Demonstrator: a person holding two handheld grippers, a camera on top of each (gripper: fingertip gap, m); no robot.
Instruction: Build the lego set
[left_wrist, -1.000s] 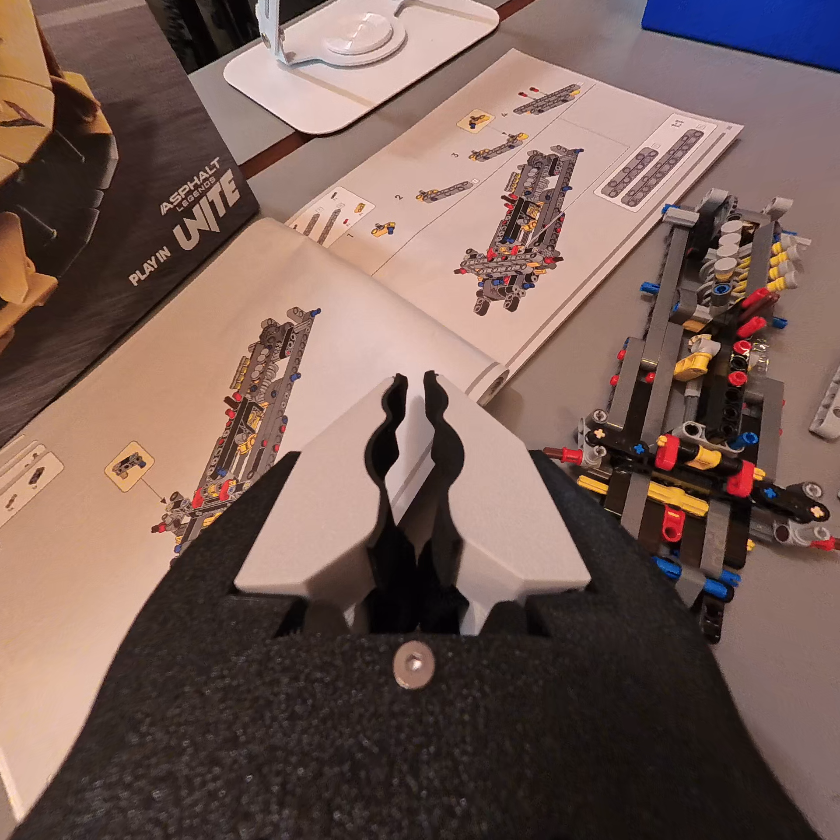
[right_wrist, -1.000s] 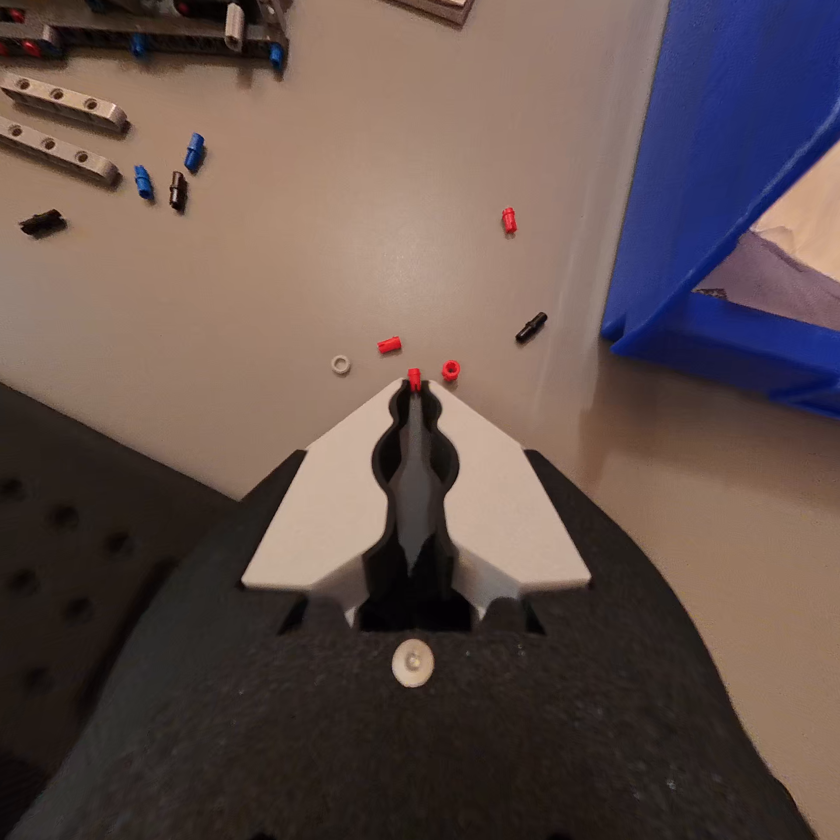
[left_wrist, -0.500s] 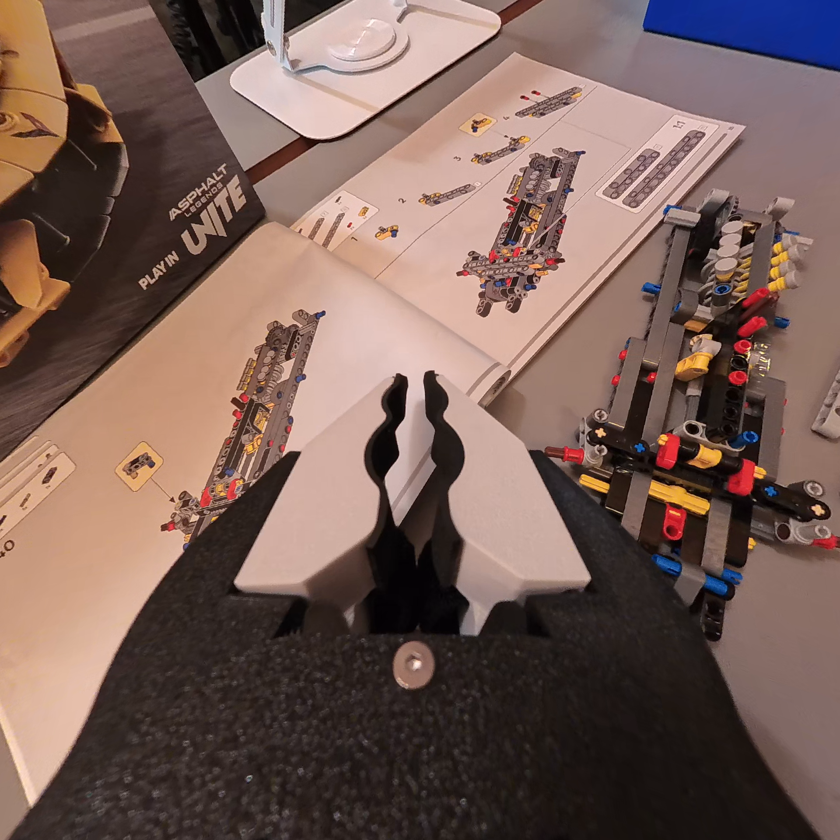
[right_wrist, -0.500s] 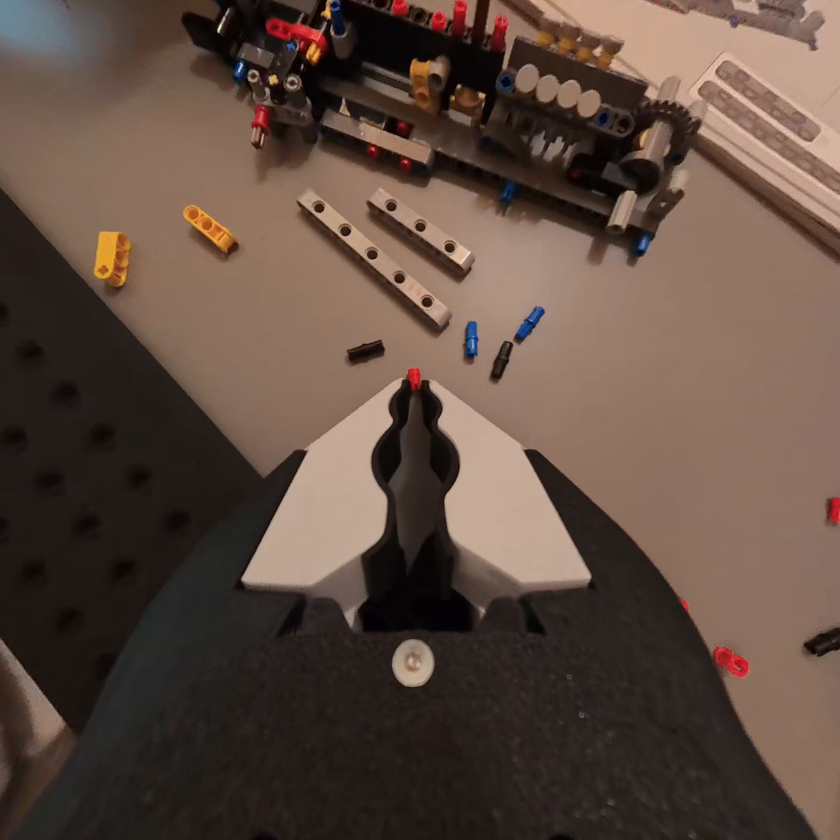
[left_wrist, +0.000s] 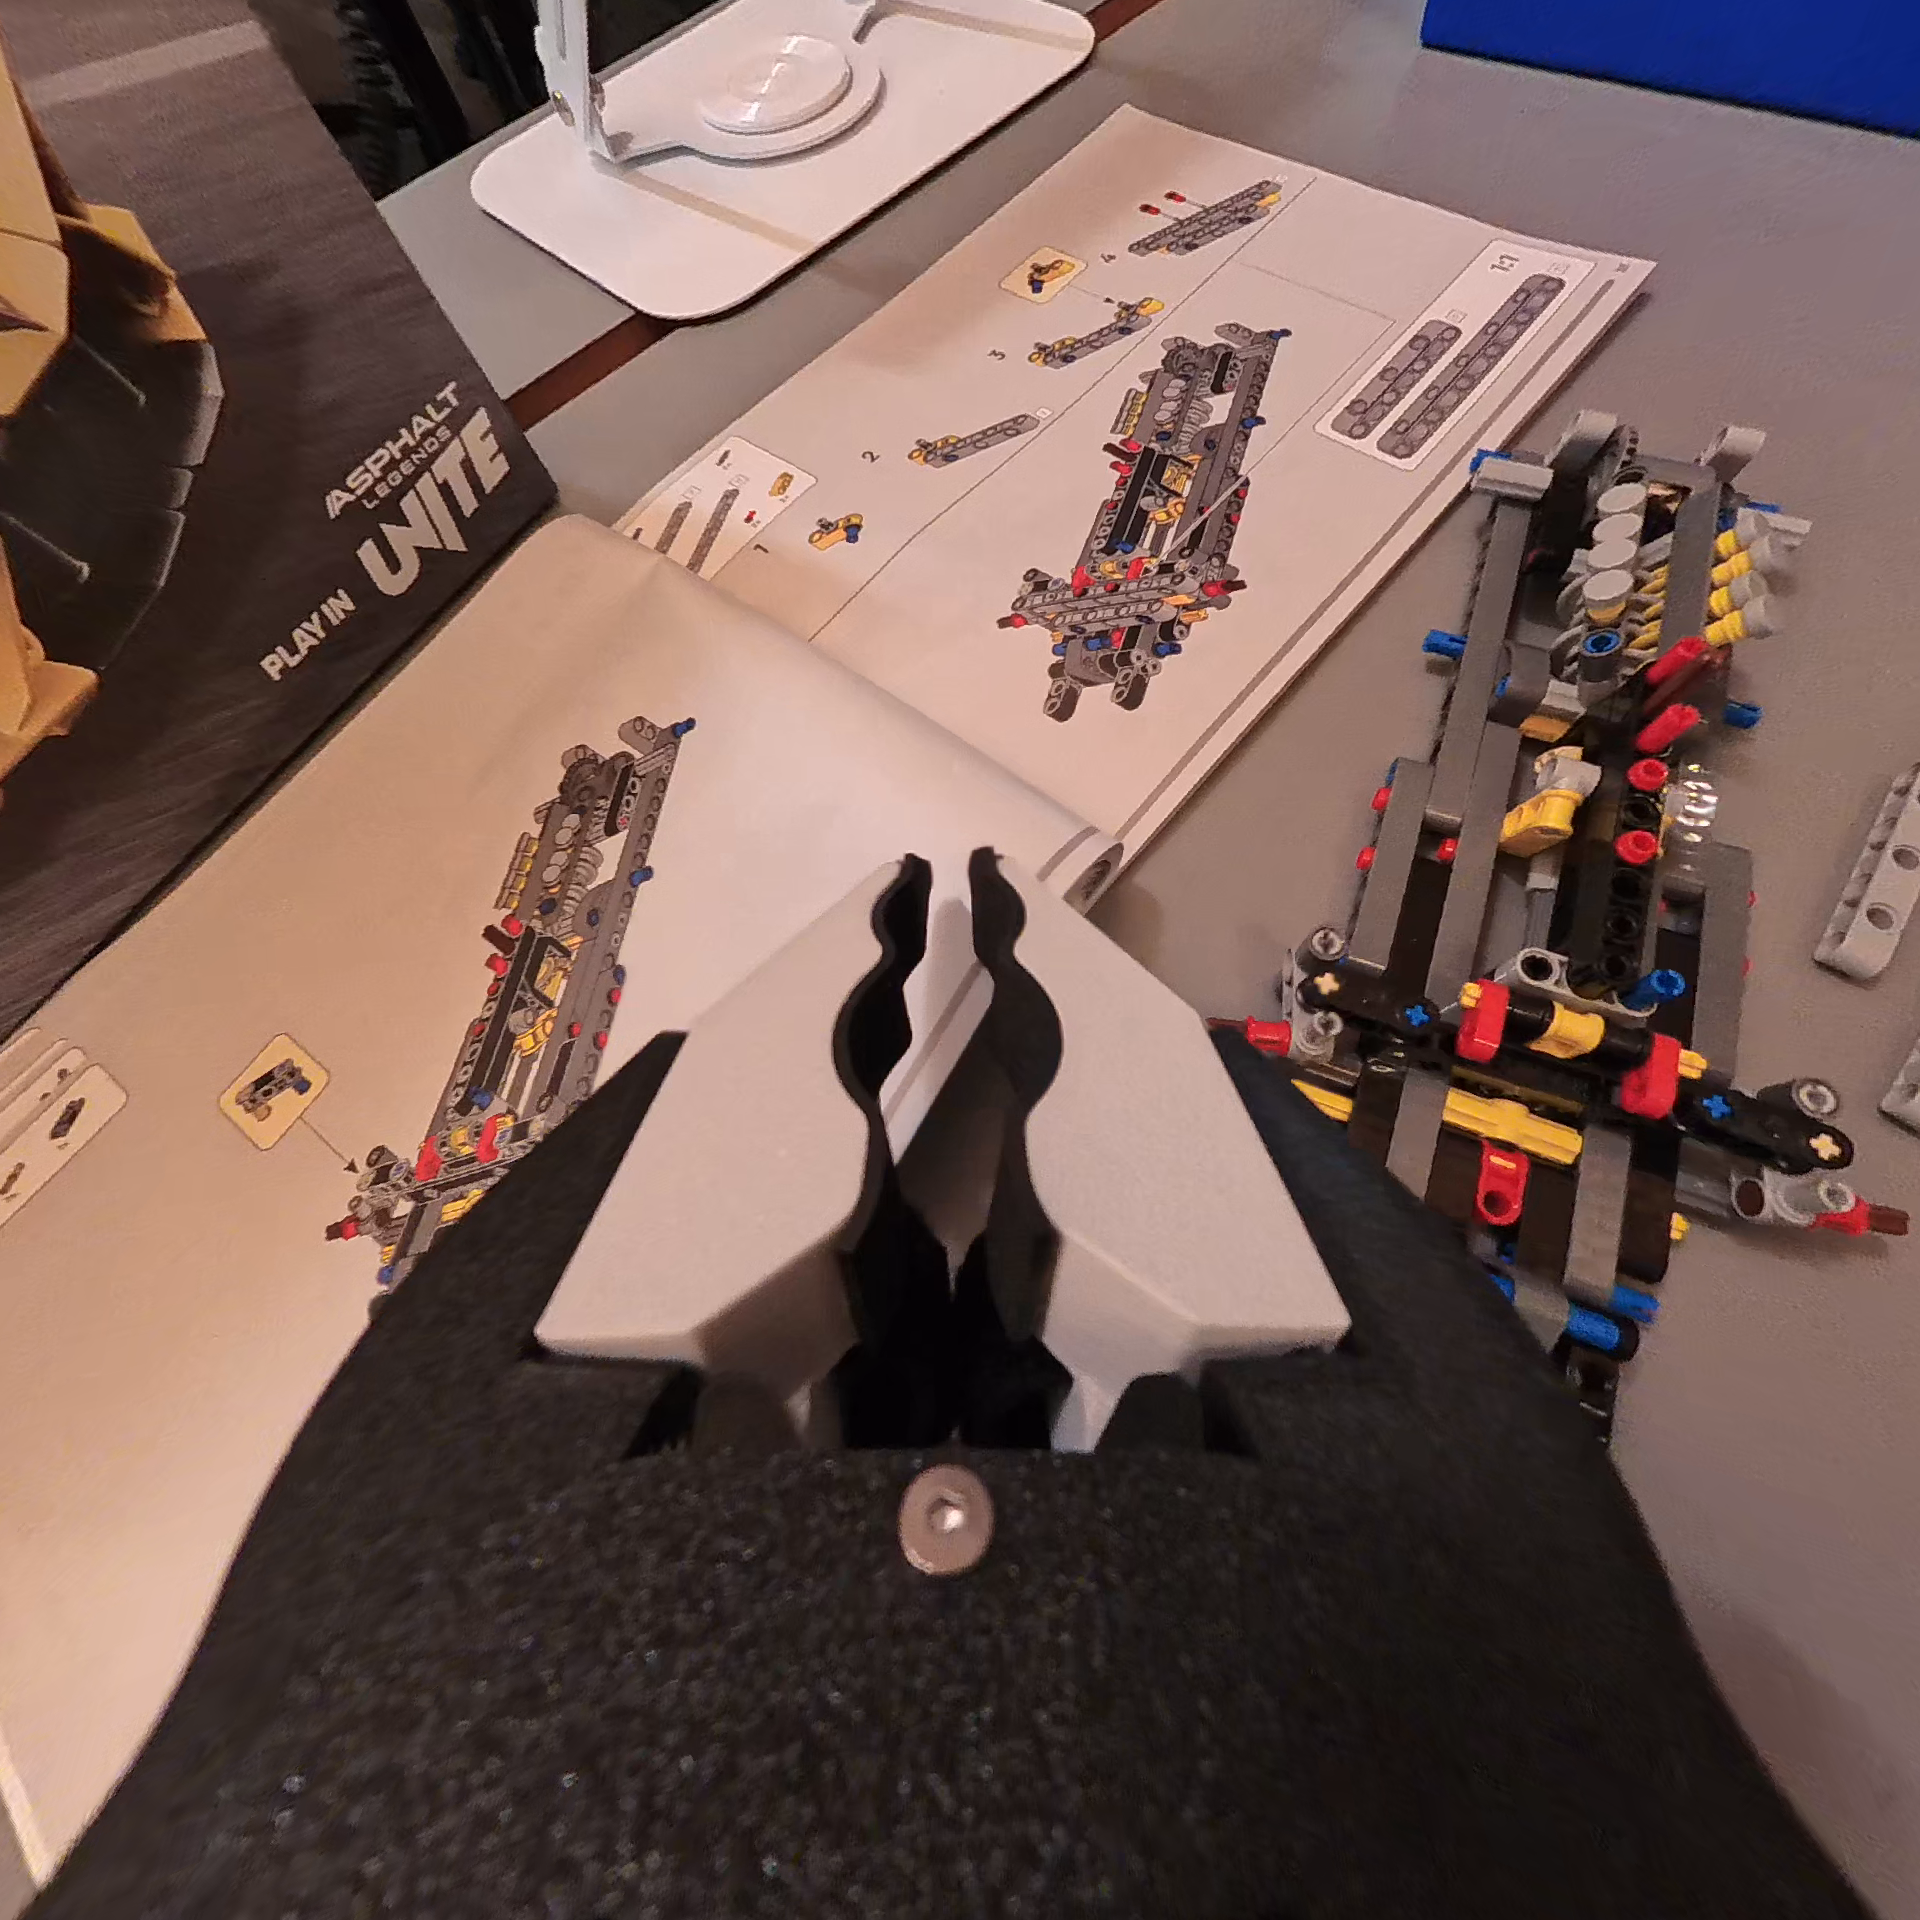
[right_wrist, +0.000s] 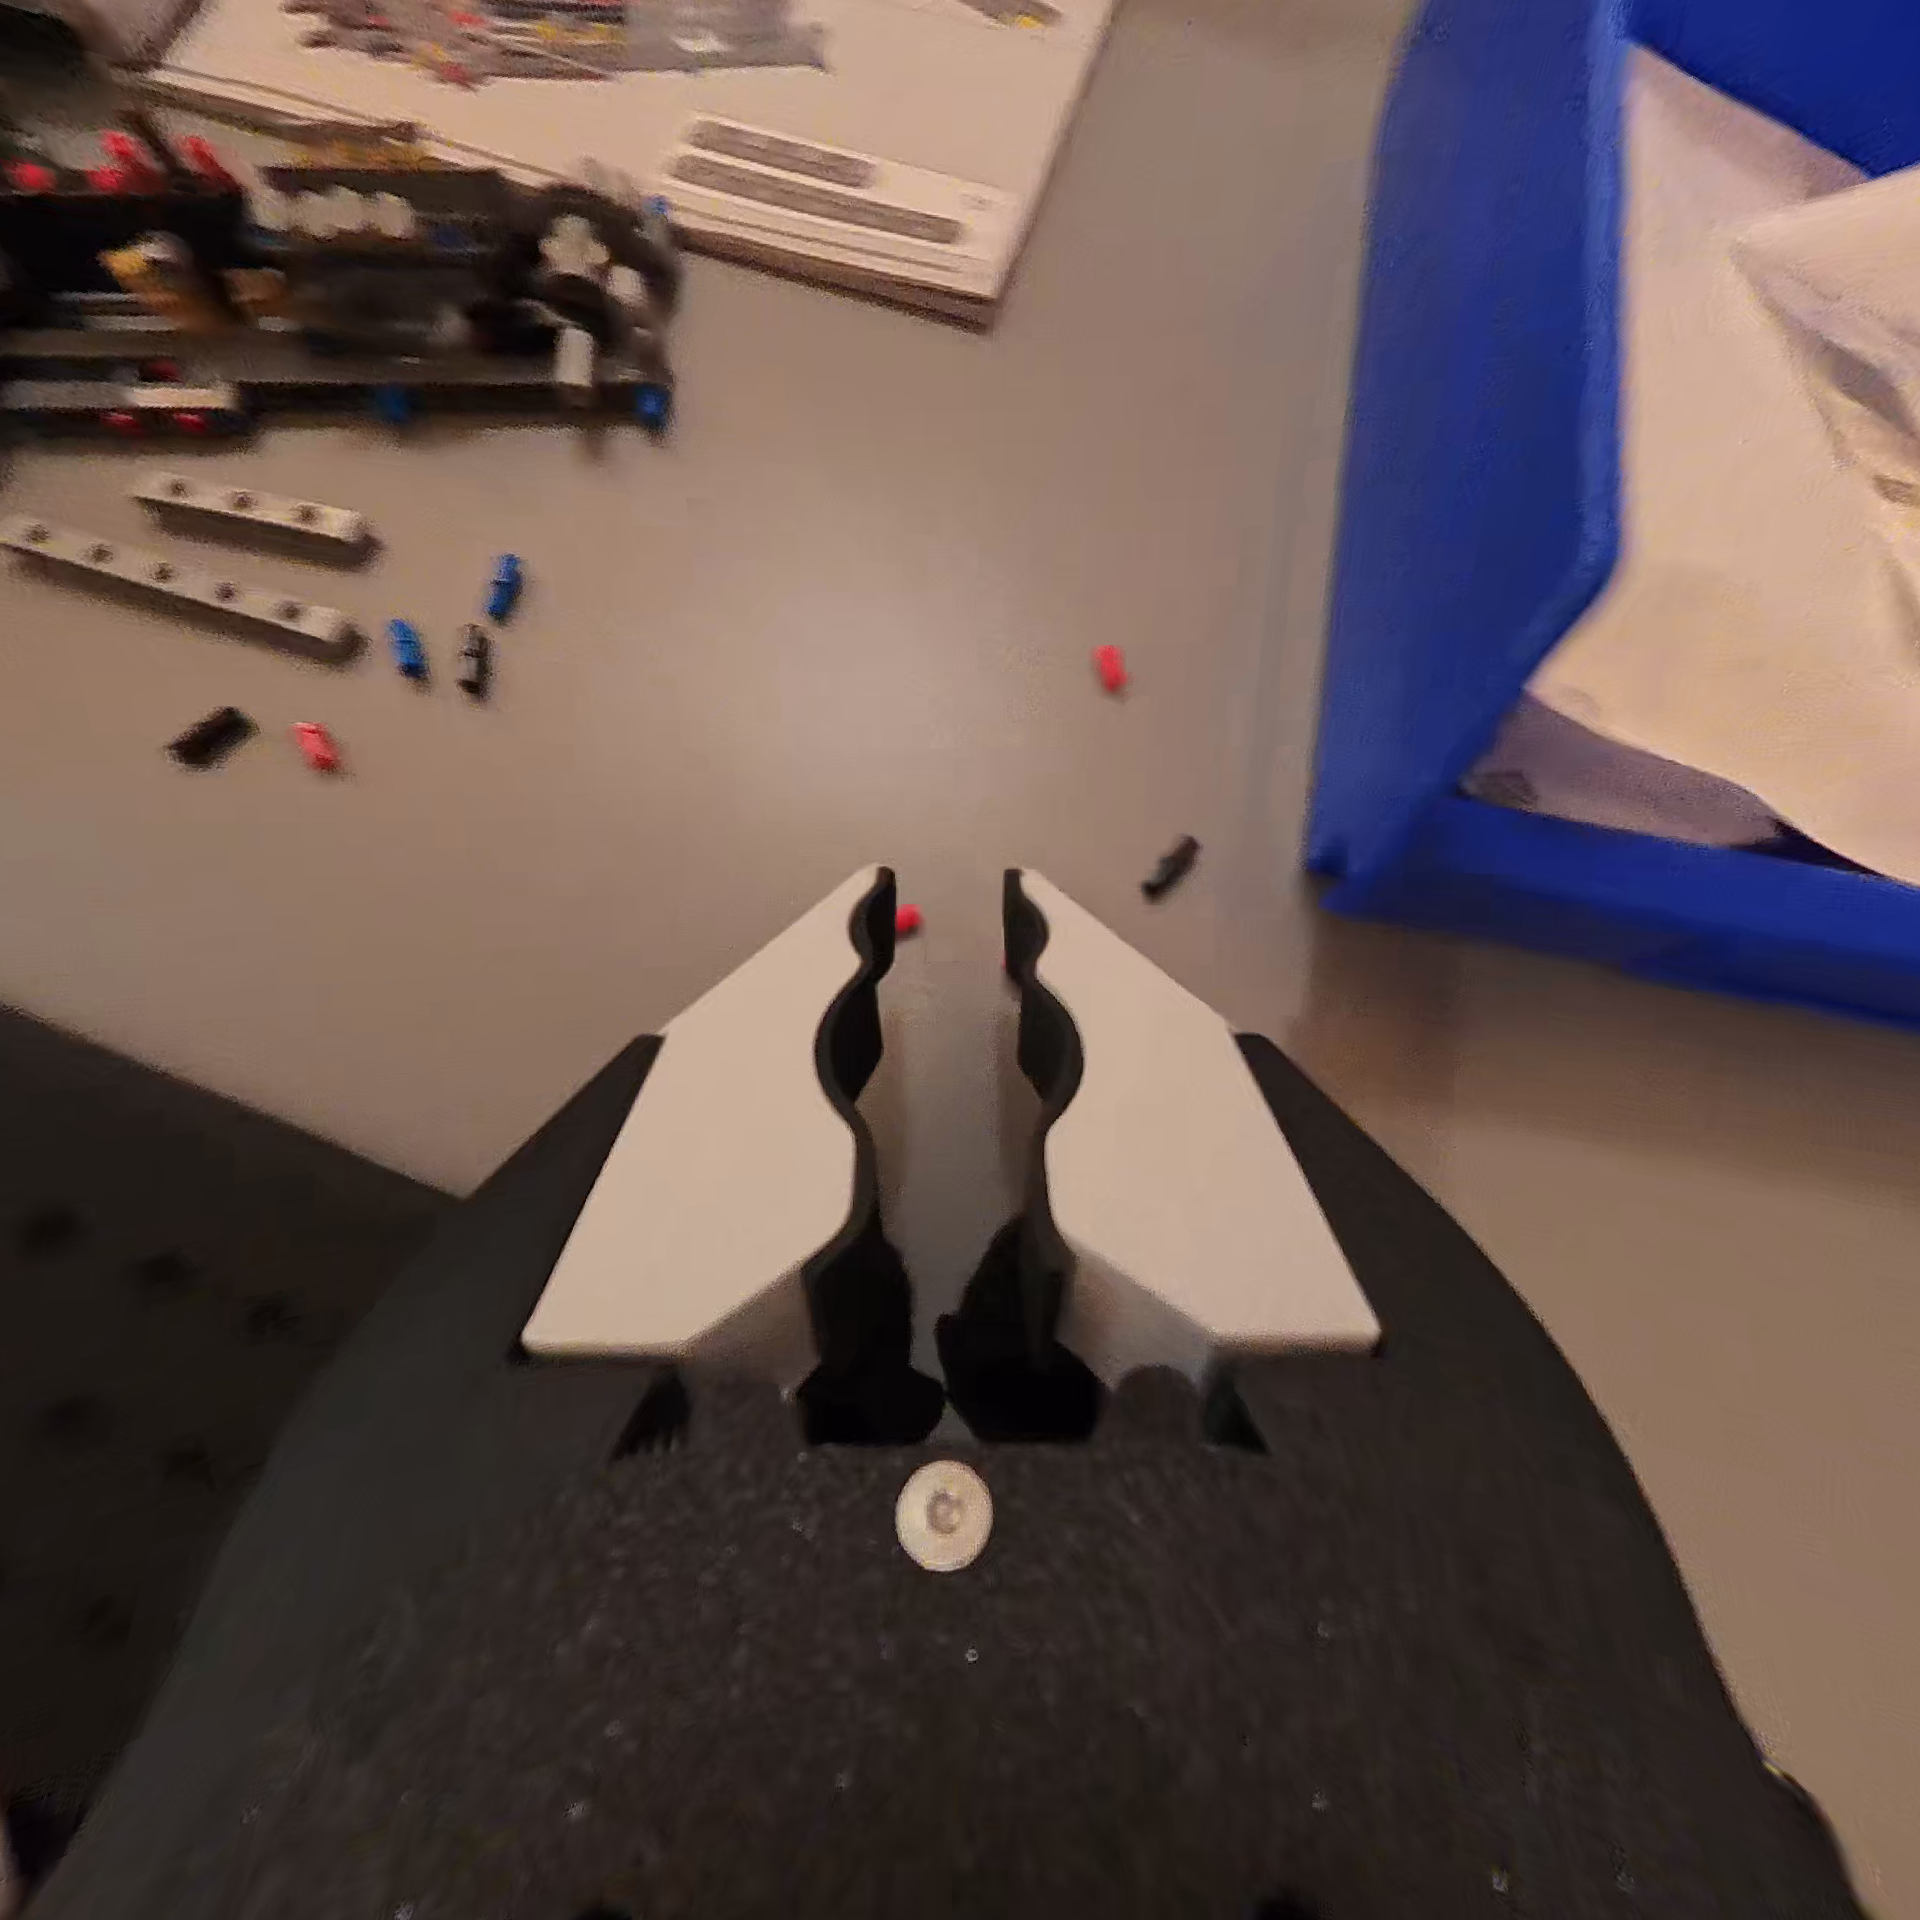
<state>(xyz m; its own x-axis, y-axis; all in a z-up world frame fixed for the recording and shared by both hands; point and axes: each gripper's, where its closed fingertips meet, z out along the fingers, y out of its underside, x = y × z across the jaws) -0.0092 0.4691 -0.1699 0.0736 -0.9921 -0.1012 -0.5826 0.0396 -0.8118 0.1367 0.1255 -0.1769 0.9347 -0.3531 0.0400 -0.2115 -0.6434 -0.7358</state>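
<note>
Left wrist view, read left to right: the set's box (left_wrist: 208, 436) is seen at ten o'clock, leaning or lying beside the open instruction booklet (left_wrist: 852, 665), which is spread flat across the surface (left_wrist: 1787, 312) from nine to one o'clock, presumably so that the current step can be read during assembly. A white stand base (left_wrist: 769, 166) is set at twelve o'clock, beyond the booklet. The partly built chassis (left_wrist: 1558, 935) is laid lengthwise at two to three o'clock, just beside the booklet's edge, and the end of a loose grey beam (left_wrist: 1881, 883) is seen at three o'clock. The left claw (left_wrist: 940, 862) is held over the booklet's lower page with only a narrow slit between its tips; nothing is gripped and nothing is touched. Right wrist view, blurred: the chassis is seen at ten o'clock, with two grey beams (right_wrist: 208, 582) and a scatter of blue, black and red pins (right_wrist: 416, 655) below it at nine o'clock, kept within reach as stock. The right claw (right_wrist: 943, 883) is released, its jaws parted and empty, and is aimed at a small red pin (right_wrist: 908, 920) lying on the surface between its tips, judged the next piece to be taken. A blue bin (right_wrist: 1496, 520) holding crumpled paper stands at two o'clock.
</note>
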